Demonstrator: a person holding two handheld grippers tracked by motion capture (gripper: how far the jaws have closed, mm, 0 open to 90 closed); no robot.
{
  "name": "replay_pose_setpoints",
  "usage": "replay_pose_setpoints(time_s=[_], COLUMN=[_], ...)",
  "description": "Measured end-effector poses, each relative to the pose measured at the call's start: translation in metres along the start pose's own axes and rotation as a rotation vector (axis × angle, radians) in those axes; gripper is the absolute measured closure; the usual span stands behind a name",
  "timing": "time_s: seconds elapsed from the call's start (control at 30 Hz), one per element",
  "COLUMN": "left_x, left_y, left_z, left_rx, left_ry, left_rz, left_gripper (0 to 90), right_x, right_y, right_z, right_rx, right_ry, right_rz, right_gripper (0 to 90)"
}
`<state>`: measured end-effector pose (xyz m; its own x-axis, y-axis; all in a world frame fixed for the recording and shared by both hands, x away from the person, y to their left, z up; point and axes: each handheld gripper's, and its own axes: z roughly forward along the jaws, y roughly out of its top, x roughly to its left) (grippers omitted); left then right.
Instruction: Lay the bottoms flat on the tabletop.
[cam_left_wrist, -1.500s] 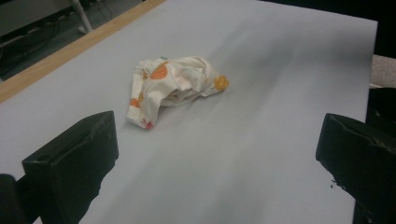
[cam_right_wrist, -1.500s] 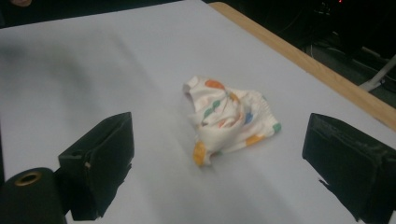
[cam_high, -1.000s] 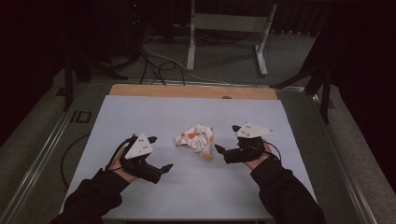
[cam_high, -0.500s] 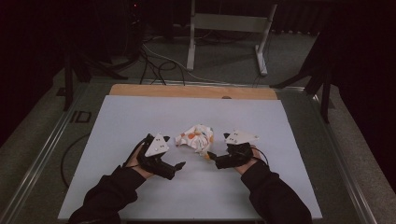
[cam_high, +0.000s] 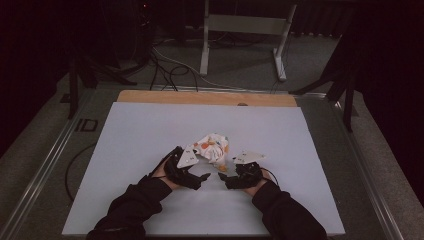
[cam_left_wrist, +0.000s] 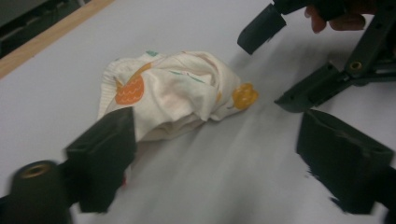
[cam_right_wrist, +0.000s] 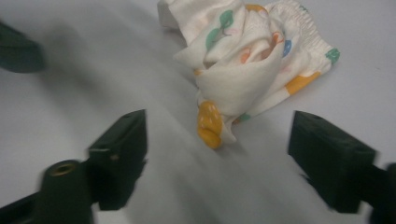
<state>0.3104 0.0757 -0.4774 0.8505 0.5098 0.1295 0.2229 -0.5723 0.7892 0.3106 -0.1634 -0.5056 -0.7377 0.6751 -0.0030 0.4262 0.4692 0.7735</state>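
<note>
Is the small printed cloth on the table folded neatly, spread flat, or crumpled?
Crumpled. The printed cloth sits in a bunched heap on the white table, with irregular folds, a gathered hem twisted on top and one corner sticking out.

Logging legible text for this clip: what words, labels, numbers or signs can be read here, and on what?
"ID": pale letters on the dark grey surface left of the white table top, high view.
The crumpled cloth carries only coloured shapes, orange, green and blue, and no lettering.
Nothing else readable; the grey plates on the two grippers bear small dark dots, no text.
</note>
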Motion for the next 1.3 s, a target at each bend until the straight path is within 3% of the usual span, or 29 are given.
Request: replay_pose_setpoints(time_s=[0.07, 0.13, 0.2, 0.27, 0.43, 0.5, 0.53, 0.6, 0.63, 0.7, 0.73, 0.8, 1.0, 1.3], left_x=[0.000, 0.000, 0.001, 0.002, 0.002, 0.003, 0.003, 0.004, 0.005, 0.005, 0.005, 0.005, 0.005, 0.010], left_y=[0.000, 0.001, 0.001, 0.000, 0.000, 0.000, -0.001, -0.001, -0.001, -0.001, -0.001, 0.000, 0.002, -0.003], left_z=[0.005, 0.009, 0.015, 0.017, 0.035, 0.042, 0.044, 0.047, 0.048, 0.048, 0.048, 0.047, 0.035, 0.008], left_rx=[0.003, 0.000, 0.006, 0.011, 0.047, 0.067, 0.070, 0.076, 0.075, 0.078, 0.077, 0.083, 0.096, 0.101], left_ry=[-0.011, -0.020, -0.019, -0.016, 0.000, 0.009, 0.014, 0.034, 0.032, 0.036, 0.034, 0.038, 0.034, 0.041], left_rz=[0.012, 0.020, 0.020, 0.026, 0.047, 0.048, 0.046, 0.034, 0.026, 0.031, 0.032, 0.043, 0.060, 0.058], left_gripper=[20.0, 30.2, 40.1, 43.2, 53.6, 55.6, 60.3, 70.1, 70.1, 73.4, 81.4, 87.7, 89.5, 89.9], right_x=[0.002, 0.004, 0.006, 0.006, 0.006, 0.005, 0.002, 0.000, 0.000, 0.000, -0.001, -0.002, -0.003, -0.007], right_y=[0.000, 0.000, -0.002, -0.002, -0.002, -0.001, -0.001, -0.001, -0.001, -0.001, -0.002, -0.001, 0.000, 0.001], right_z=[0.003, 0.006, 0.012, 0.012, 0.018, 0.018, 0.019, 0.021, 0.021, 0.021, 0.022, 0.022, 0.017, 0.008], right_rx=[0.009, 0.018, 0.047, 0.047, 0.074, 0.075, 0.073, 0.083, 0.083, 0.085, 0.092, 0.099, 0.109, 0.106], right_ry=[0.003, -0.006, -0.021, -0.021, -0.050, -0.054, -0.052, -0.058, -0.058, -0.054, -0.049, -0.041, -0.040, -0.051], right_rz=[0.001, -0.014, -0.029, -0.029, -0.042, -0.044, -0.029, -0.030, -0.030, -0.027, -0.035, -0.043, -0.072, -0.070], right_gripper=[28.5, 31.7, 41.7, 41.7, 56.1, 56.7, 62.7, 70.2, 70.2, 72.6, 77.9, 82.6, 84.8, 85.1])
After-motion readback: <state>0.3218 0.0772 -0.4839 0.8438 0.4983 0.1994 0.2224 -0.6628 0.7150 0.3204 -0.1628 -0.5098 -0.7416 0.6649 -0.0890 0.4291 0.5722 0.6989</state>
